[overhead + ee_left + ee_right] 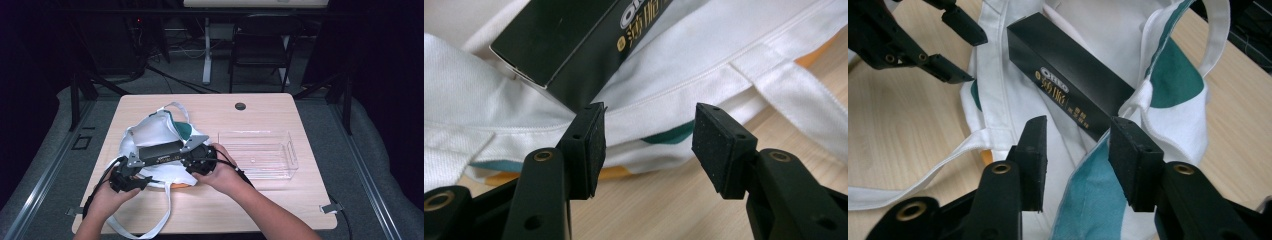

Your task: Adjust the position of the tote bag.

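A long black box is being rested on a white tote bag lying at the left of the wooden table. The left gripper is being held with jaws spread at the bag's hem, grasping nothing. The right gripper is likewise being kept released, its jaws flanking the box's near end. A clear plastic tray is being left just beside the bag.

A clear plastic tray is sitting on the wooden table toward its right edge. A round dark grommet is lying near the far edge. Beyond it, a black folding chair is standing on the floor.
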`<state>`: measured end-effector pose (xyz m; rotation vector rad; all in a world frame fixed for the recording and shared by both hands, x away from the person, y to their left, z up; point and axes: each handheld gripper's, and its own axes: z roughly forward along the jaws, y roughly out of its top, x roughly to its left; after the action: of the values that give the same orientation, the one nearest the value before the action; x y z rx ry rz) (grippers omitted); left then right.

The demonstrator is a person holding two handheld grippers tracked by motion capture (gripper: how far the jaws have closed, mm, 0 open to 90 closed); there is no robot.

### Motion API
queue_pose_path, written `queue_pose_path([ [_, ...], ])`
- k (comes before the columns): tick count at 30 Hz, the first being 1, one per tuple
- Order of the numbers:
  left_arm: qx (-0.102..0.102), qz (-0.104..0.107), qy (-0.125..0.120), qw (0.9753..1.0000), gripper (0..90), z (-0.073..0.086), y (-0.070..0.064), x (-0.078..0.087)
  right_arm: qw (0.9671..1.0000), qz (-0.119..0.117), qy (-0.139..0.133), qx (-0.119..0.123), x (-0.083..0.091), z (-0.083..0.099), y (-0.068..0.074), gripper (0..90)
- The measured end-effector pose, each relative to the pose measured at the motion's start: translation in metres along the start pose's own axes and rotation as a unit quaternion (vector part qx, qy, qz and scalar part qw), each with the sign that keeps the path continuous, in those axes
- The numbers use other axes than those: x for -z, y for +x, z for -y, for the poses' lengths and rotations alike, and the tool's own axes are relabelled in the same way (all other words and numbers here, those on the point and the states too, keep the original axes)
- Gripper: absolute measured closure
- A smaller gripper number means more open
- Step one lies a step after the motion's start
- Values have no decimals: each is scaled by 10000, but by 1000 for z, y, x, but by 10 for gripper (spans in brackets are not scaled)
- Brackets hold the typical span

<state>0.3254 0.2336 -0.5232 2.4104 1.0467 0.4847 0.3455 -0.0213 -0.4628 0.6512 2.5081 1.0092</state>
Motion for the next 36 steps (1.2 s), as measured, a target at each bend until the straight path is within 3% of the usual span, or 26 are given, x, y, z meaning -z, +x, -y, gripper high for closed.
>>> queue_pose_path([
  [10, -81, 39, -31, 10000, 453, 1, -5, -3, 9998, 176, -59, -70, 0, -13, -12, 527],
  [14, -181, 100, 85, 9998, 452, 1, -7, -6, 9997, 189, -16, -136, -3, -18, -18, 509],
  [22, -256, 160, 55, 9995, 450, 1, -8, -6, 9992, 240, 186, -248, -27, -27, -26, 472],
  [27, -406, 137, 96, 9990, 450, 1, -11, -9, 9988, 297, 263, -279, -43, -30, -27, 469],
  [33, -495, 235, 176, 9983, 428, 1, -13, -11, 9980, 334, 387, -383, -54, -31, -30, 481],
  [36, -557, 171, 146, 9982, 417, 1, -15, -14, 9978, 321, 457, -360, -57, -31, -32, 497],
])
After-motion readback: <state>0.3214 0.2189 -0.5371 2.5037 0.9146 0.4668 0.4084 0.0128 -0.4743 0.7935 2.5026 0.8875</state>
